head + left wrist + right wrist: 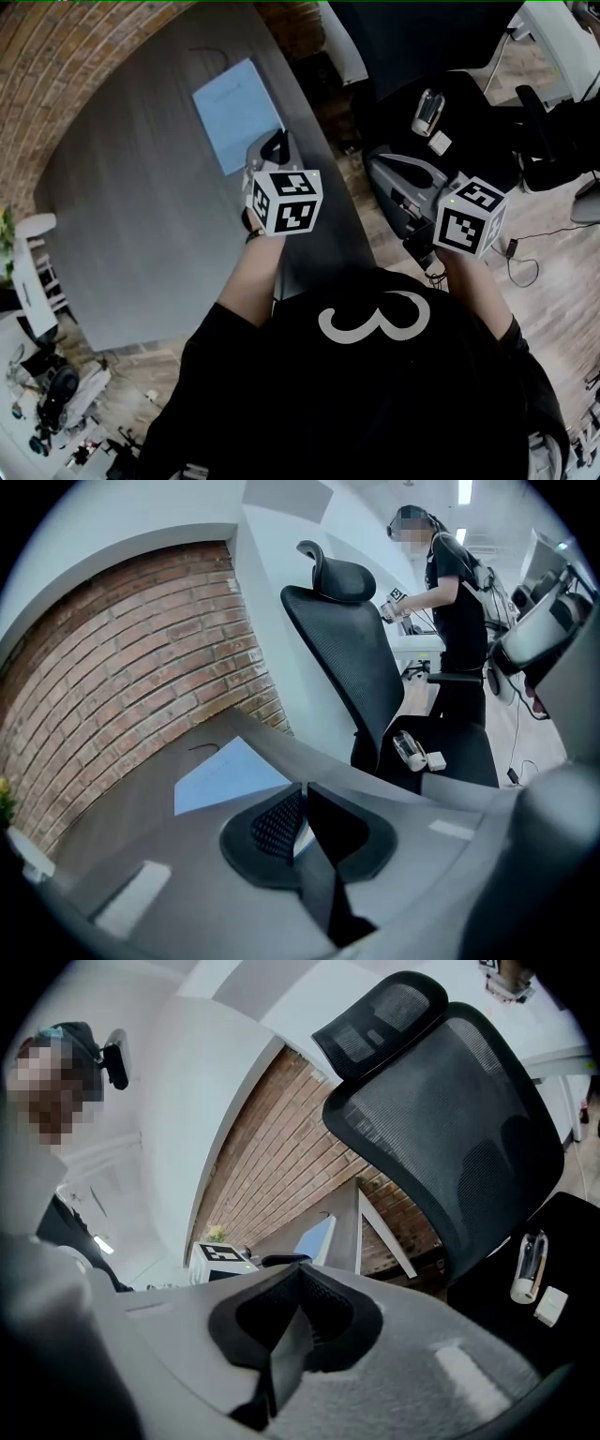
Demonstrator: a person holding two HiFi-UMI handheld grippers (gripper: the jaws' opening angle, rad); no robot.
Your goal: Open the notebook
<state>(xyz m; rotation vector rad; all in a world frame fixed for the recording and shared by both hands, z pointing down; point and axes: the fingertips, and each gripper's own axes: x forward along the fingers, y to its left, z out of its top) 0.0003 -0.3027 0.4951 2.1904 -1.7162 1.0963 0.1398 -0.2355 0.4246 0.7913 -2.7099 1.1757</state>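
The notebook (234,111), pale blue and closed, lies flat on the grey table (141,216) near its far edge, with a brick wall (56,56) curving round behind it. The left gripper (272,148) reaches down at a slant to the notebook's near right corner. In the left gripper view its fingers (272,822) are drawn almost together, and a thin pale sliver of the notebook's corner shows in the narrow slit between them, so they look pinched on that edge. The rest of the cover lies flat and runs away to the left of the fingers. The right gripper (298,1283) is held off the right side of the table, well apart from the notebook. It points toward a black mesh office chair (450,1129). Its fingers are pressed together with nothing between them. On the chair's dark seat rest a small clear bottle-like item (528,1267) and a little white block (549,1305) just beside it. A second person (455,583) in dark clothes stands beyond the chair in the left gripper view.
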